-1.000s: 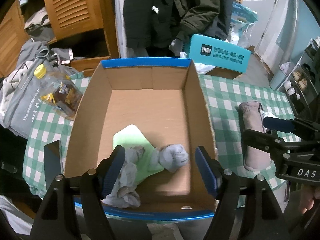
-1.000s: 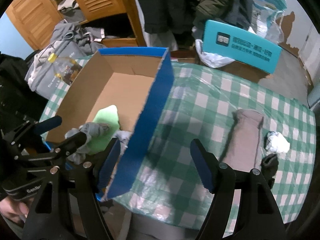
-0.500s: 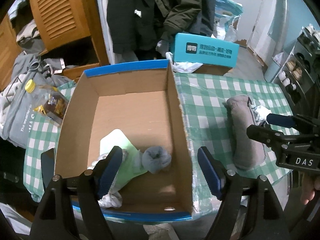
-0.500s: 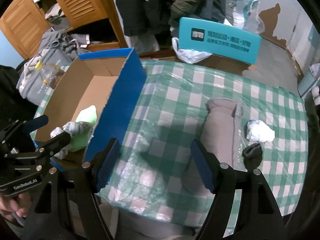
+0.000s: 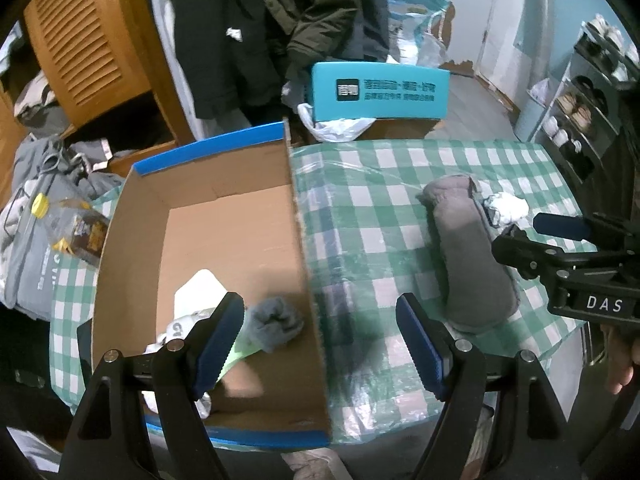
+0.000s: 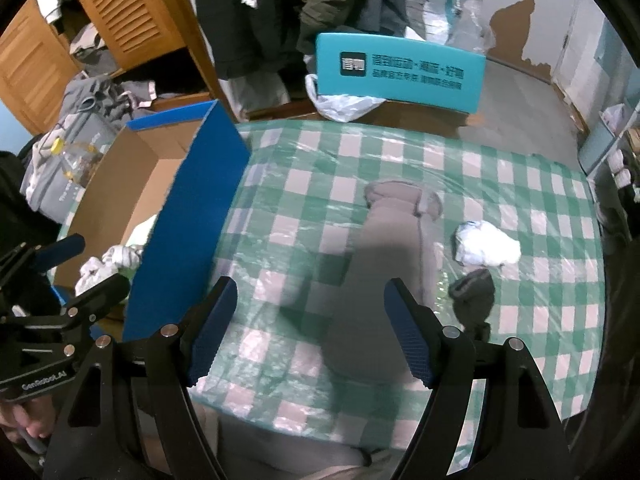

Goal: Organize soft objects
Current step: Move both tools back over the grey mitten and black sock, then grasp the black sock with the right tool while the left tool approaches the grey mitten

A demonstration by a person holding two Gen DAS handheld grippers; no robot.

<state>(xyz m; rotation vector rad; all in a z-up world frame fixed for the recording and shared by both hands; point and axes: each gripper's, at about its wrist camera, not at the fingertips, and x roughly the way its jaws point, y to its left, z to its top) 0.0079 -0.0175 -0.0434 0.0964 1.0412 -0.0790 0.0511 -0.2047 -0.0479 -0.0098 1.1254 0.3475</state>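
Two grippers, both empty with jaws spread, have swung off the cardboard box [image 5: 224,240] toward the desk [image 6: 320,184]. The rolled grey sock [image 5: 274,322] lies boxed behind the left gripper [image 5: 320,340]; the long grey cloth [image 6: 384,264] now lies under the right gripper [image 6: 310,330], likely the next pick.

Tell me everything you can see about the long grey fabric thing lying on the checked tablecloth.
The grey fabric roll looks like soft, fleecy cloth folded into a long bundle, with a rounded flap at its far end. It lies flat on the green checked tablecloth, outside the cardboard box. A white balled item and a dark one lie beside it. Nothing grips it.
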